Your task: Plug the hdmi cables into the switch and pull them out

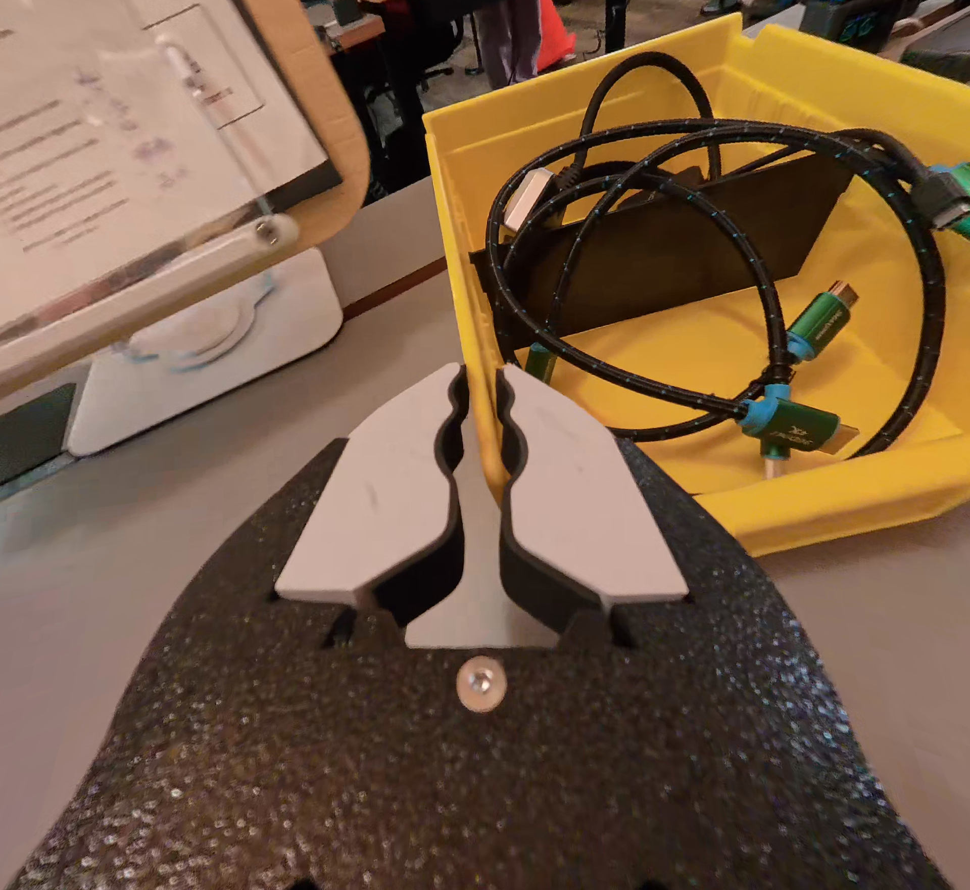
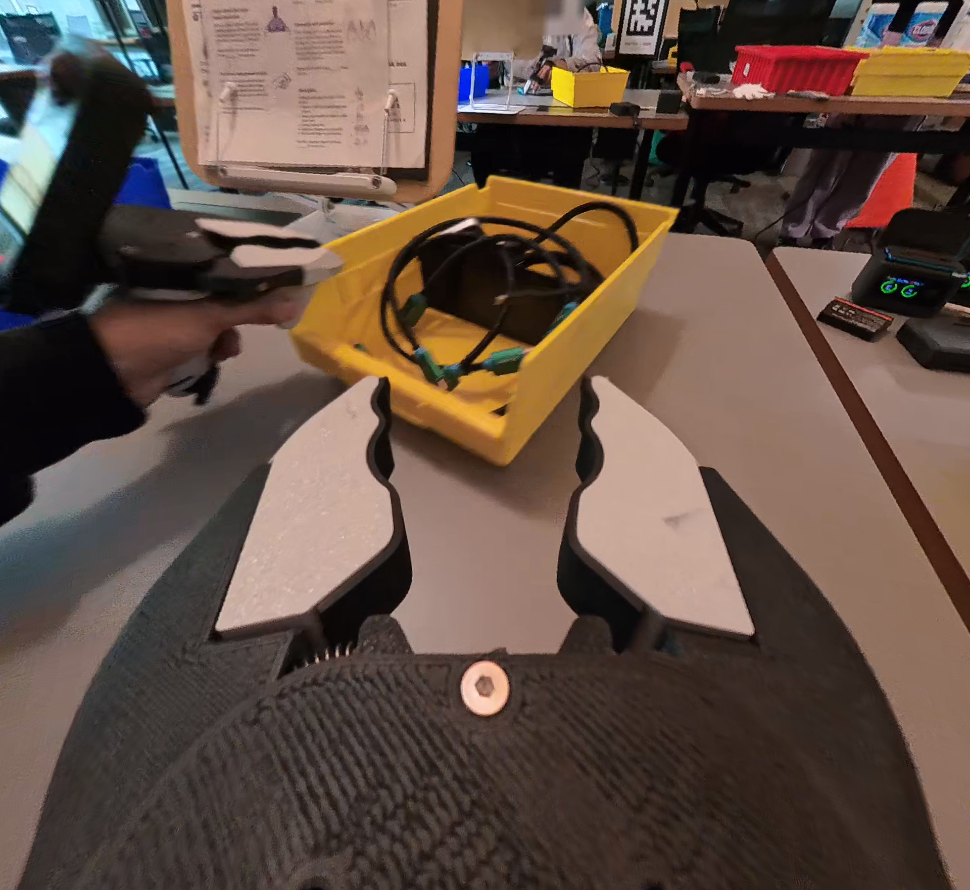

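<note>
**Both grippers at the bin, nothing plugged yet**

The left gripper (image 1: pixel 482 392) has its fingers nearly together, empty, at the yellow bin's (image 1: pixel 819 518) near-left corner. The right gripper (image 2: pixel 483 392) is wide apart, empty, over the table (image 2: pixel 708 392) before the bin's near corner. The HDMI cables (image 1: pixel 645 192) lie coiled in the bin over the black switch (image 1: pixel 682 245). The sound approach is probably to lift one green connector (image 1: pixel 792 423) clear by its body, not the cord.

Grey table (image 2: pixel 708 392), yellow bin (image 2: pixel 577 360), document stand (image 1: pixel 210 339)
</note>
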